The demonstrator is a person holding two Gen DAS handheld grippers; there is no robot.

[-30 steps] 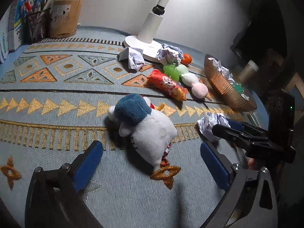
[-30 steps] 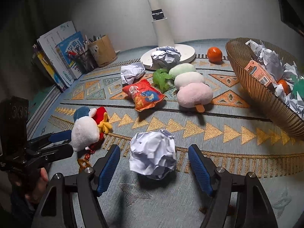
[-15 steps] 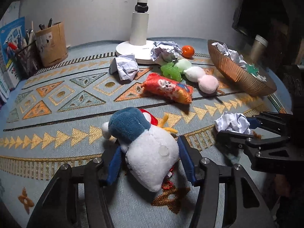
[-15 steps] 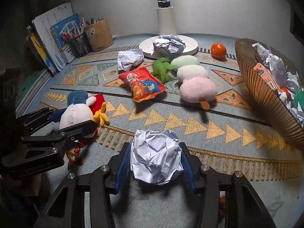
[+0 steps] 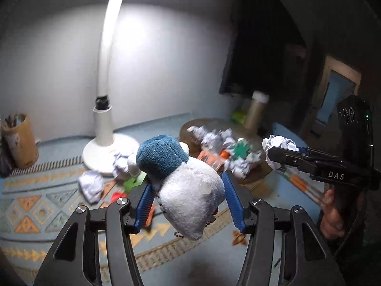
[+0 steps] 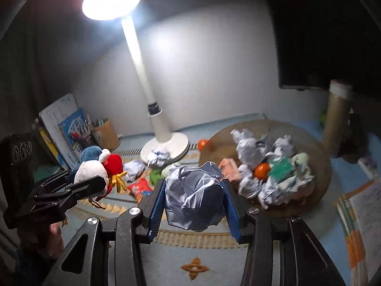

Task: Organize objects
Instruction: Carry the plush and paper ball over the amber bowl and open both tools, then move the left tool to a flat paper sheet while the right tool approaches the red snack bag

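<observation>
Reading "DAS" in pale letters on the black body of the right tongs (image 5: 282, 153) gives the only legible writing; the print on the books and the snack packet (image 6: 140, 188) is too blurred to make out. The plush toy (image 5: 188, 190) is white-bodied with a blue cap, a red patch and yellow feet, a beaded chain dangling beneath it. It sits squeezed between the blue pads of the left tongs (image 5: 188, 202), which have just closed on it, and hangs clear above the patterned cloth of the bench (image 5: 47, 205). The crumpled paper ball (image 6: 194, 196), white and creased, is pinched between the pads of the right tongs, whose jaws have also just closed, likewise off the cloth. Just beyond it lies the woven basket (image 6: 319, 157), heaped with more paper balls, a carton and an orange. Behind stand a white lamp (image 6: 164, 138) and a pen holder (image 6: 106, 132).
</observation>
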